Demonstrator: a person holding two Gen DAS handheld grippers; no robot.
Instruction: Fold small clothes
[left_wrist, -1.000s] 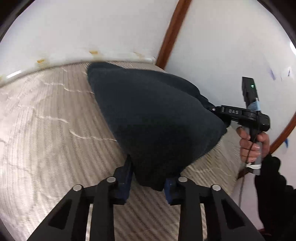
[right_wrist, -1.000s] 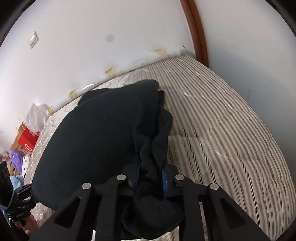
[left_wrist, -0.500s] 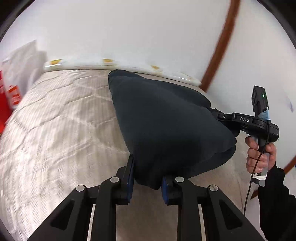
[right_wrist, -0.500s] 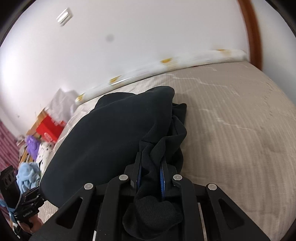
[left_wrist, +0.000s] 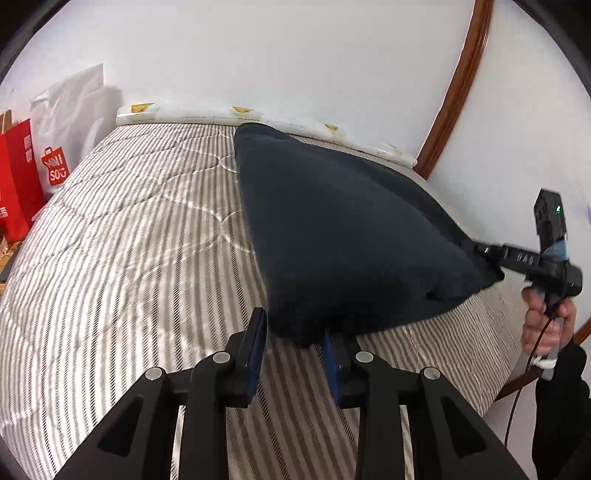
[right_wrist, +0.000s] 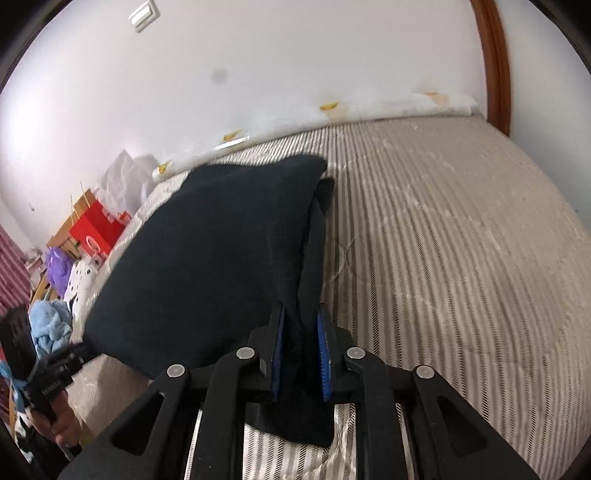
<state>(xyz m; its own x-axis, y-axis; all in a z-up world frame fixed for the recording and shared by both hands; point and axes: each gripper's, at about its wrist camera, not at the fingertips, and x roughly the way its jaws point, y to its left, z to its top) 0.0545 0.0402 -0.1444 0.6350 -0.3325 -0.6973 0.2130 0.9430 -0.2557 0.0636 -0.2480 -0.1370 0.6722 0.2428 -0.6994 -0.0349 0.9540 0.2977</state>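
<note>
A dark garment (left_wrist: 343, 236) is held up over the striped mattress (left_wrist: 122, 258), stretched between the two grippers. Its far edge touches or nearly touches the mattress near the white headboard strip (left_wrist: 207, 118); which of the two I cannot tell.

The left gripper (left_wrist: 295, 345) has its fingers clamped on the near lower corner of the garment. The right gripper (right_wrist: 300, 354) has its fingers closed on a bunched edge of cloth, with a loose tail hanging below them; in the left view it shows at the garment's right corner, with the right hand (left_wrist: 550, 325) on its handle.

The garment looks doubled over, since a second layer shows along its right edge in the right view, so I judge at least one fold is made or in the making. It is not yet laid flat on the mattress, and no neat folded bundle is seen anywhere. What seems left is to lay it down, smooth it, fold again and let go. More clothes (right_wrist: 50, 325) lie beyond the mattress's left side, perhaps waiting.
</note>
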